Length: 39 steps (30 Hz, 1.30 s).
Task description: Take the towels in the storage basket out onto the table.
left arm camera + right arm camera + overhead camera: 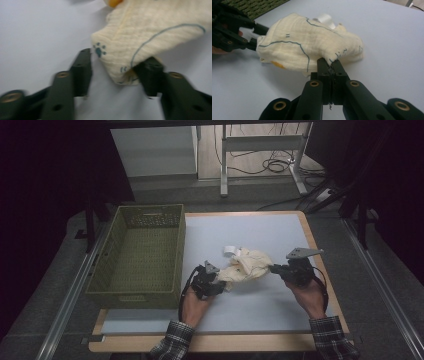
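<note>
With the right gripper clamping the cloth, the left gripper, jaws apart, is needing a deeper bite on its corner.

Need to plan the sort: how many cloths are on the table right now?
1. A cream cloth lies crumpled at mid-table between the two grippers, right of the green basket. Another piece could be hidden in its folds.

You've got one cream cloth, one green basket, two hand-held grippers, left and right.
</note>
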Each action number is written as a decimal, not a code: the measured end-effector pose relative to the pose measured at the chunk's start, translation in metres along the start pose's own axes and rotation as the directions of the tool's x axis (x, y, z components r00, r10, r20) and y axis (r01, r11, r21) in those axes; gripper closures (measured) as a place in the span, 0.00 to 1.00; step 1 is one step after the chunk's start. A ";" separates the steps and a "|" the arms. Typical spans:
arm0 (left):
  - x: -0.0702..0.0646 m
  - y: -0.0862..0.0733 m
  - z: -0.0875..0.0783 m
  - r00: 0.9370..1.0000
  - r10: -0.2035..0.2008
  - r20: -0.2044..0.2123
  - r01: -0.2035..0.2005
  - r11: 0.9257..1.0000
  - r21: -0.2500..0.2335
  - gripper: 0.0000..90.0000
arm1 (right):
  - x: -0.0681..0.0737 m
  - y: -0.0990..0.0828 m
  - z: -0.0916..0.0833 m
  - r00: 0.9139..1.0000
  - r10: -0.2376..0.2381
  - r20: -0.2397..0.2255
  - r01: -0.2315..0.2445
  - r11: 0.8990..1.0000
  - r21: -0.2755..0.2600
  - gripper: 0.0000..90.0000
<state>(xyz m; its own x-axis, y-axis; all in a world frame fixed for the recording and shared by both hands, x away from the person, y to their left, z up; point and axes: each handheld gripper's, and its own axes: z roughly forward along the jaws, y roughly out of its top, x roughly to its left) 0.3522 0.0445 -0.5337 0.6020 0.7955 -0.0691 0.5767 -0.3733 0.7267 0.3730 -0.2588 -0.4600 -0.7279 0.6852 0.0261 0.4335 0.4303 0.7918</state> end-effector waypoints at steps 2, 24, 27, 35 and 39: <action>-0.004 0.004 -0.003 1.000 0.018 0.022 -0.018 1.000 -0.015 0.86 | -0.002 0.002 -0.007 1.000 -0.001 0.009 0.001 1.000 -0.001 0.98; 0.027 0.043 0.009 0.994 -0.049 -0.093 0.052 0.998 0.024 0.54 | -0.075 0.007 0.010 0.985 0.116 0.125 -0.125 0.989 0.072 0.76; 0.026 0.039 0.005 0.995 -0.045 -0.083 0.047 0.999 0.018 0.56 | -0.073 -0.006 0.010 0.986 0.138 0.095 -0.145 0.986 0.076 0.76; 0.036 0.031 0.014 0.994 -0.074 -0.085 0.077 0.997 0.024 0.56 | -0.055 -0.022 0.039 0.997 0.083 0.006 -0.083 0.990 0.117 0.64; 0.041 0.028 0.021 0.995 -0.091 -0.049 0.092 0.996 0.020 0.64 | -0.051 -0.022 0.058 1.000 0.030 0.010 -0.031 0.989 0.143 0.62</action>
<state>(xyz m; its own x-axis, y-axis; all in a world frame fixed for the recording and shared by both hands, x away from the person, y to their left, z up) 0.4046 0.0565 -0.5308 0.5196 0.8484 -0.1014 0.6406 -0.3084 0.7032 0.4313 -0.2696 -0.5139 -0.7092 0.7037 0.0432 0.5272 0.4887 0.6951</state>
